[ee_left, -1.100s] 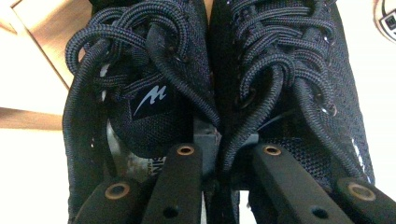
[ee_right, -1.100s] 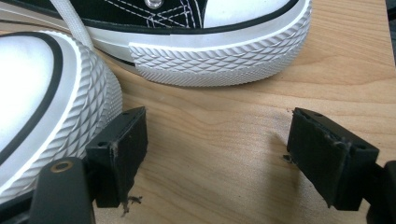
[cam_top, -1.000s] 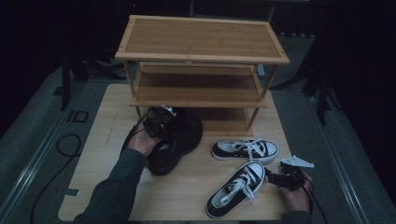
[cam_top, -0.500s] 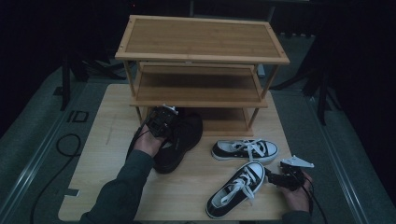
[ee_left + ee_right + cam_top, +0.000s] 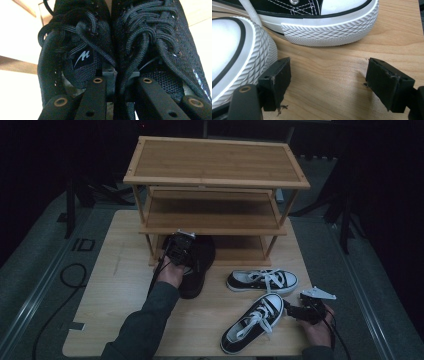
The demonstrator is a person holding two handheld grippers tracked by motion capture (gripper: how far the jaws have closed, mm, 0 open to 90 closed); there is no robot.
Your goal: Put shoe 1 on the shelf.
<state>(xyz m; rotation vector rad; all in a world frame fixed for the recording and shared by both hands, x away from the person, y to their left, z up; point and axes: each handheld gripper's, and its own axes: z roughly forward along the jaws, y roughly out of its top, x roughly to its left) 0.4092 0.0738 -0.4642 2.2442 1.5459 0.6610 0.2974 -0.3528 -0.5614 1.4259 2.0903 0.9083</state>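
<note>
A pair of black mesh shoes (image 5: 200, 265) lies side by side on the wooden table, toes at the bottom tier of a bamboo rack (image 5: 215, 165). My left gripper (image 5: 180, 247) reaches into their collars. In the left gripper view my left gripper (image 5: 117, 82) has one jaw in each shoe (image 5: 75, 37), with the two inner walls between the jaws. They have just been opening a little. My right gripper (image 5: 328, 80) rests open on the table, its left jaw against the white toe cap of the near canvas sneaker (image 5: 234, 50). A second canvas sneaker (image 5: 329, 32) lies just beyond.
The rack has three tiers; its lowest shelf (image 5: 240, 252) sits just above the tabletop (image 5: 115, 285). The two black-and-white sneakers (image 5: 252, 322) (image 5: 262, 281) lie at the front right, next to my right gripper (image 5: 292, 309). A cable loops on the floor at left.
My left hand has pushed the black shoes away from me, toward the rack's bottom tier. The right hand and both canvas sneakers have stayed put.
</note>
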